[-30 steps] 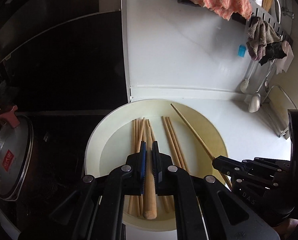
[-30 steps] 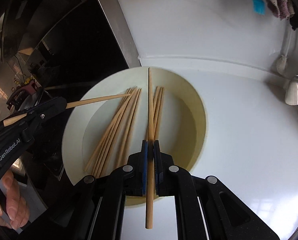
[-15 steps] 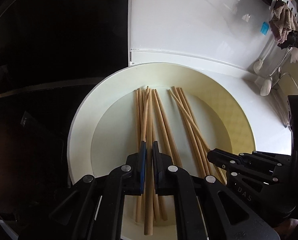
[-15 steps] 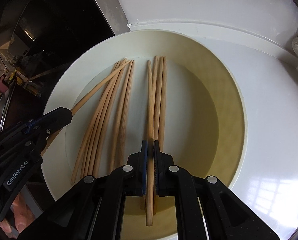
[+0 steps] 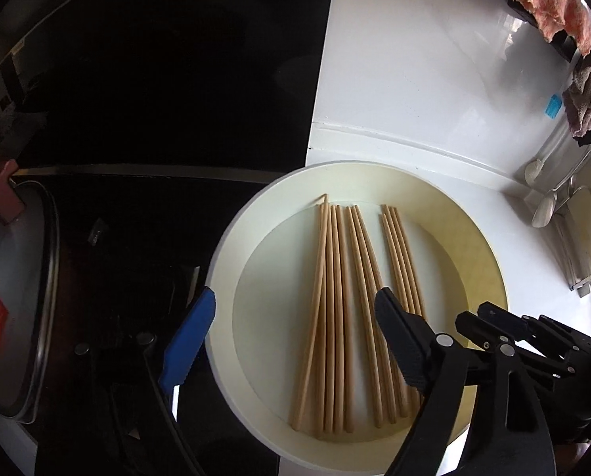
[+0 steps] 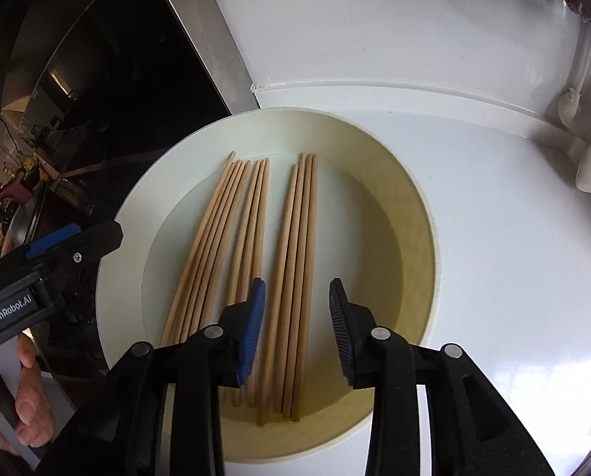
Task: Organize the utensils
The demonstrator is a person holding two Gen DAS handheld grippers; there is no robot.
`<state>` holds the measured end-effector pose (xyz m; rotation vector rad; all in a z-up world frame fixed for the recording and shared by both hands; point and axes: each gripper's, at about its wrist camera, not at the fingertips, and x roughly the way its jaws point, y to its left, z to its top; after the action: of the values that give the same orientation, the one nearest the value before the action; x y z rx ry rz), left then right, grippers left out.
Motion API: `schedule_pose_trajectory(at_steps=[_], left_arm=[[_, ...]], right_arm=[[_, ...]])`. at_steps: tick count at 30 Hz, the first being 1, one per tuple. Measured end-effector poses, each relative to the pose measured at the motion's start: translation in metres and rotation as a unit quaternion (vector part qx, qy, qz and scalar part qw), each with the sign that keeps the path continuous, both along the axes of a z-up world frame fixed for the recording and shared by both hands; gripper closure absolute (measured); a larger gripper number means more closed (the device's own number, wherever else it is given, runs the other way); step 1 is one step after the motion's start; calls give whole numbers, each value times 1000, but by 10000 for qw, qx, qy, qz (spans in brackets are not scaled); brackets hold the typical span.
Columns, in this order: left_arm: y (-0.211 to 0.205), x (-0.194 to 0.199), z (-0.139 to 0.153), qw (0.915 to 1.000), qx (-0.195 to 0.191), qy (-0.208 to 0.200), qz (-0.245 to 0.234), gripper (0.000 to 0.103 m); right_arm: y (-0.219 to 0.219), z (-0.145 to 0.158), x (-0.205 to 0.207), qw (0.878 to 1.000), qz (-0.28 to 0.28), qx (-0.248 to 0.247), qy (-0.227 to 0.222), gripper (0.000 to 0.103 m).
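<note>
Several wooden chopsticks (image 5: 337, 309) lie side by side in a cream round plate (image 5: 481, 261) on the white counter. They also show in the right wrist view (image 6: 291, 273), in the plate (image 6: 410, 238). My left gripper (image 5: 291, 337) is open wide and empty above the left bundle. My right gripper (image 6: 295, 325) is open and empty, its jaws either side of the right-hand group of chopsticks (image 6: 301, 246). The left gripper shows at the left of the right wrist view (image 6: 73, 238), and the right gripper at the lower right of the left wrist view (image 5: 505, 329).
A black cooktop (image 5: 156, 99) lies left of the plate, with a lidded metal pot (image 5: 10, 297) on it. Ladles (image 5: 545, 206) and cloths (image 5: 584, 95) hang on the wall at the right. White counter (image 6: 513, 277) extends right of the plate.
Both grippers have opened and let go of their chopsticks, which now lie in the plate with the others. Both grippers have drawn back a little.
</note>
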<state>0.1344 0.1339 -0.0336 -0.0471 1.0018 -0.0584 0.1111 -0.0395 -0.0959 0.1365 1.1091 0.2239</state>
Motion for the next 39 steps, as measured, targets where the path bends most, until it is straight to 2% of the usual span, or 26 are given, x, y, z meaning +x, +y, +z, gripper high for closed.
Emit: schedule_pose_trajectory(at_steps=[6, 17, 31, 39], left_arm=[[4, -14, 12, 9999, 54, -89, 73, 12], [-4, -29, 21, 9997, 202, -121, 36, 12], [-3, -46, 27, 9995, 241, -149, 119, 9], [-4, -52, 29, 9994, 265, -133, 156, 8]], right_arm=[[-5, 16, -17, 9999, -91, -25, -79, 61], [-5, 35, -42, 9996, -127, -8, -242, 57], [0, 41, -53, 9992, -187, -39, -355, 51], [-3, 47, -61, 9987, -215, -150, -426, 51]])
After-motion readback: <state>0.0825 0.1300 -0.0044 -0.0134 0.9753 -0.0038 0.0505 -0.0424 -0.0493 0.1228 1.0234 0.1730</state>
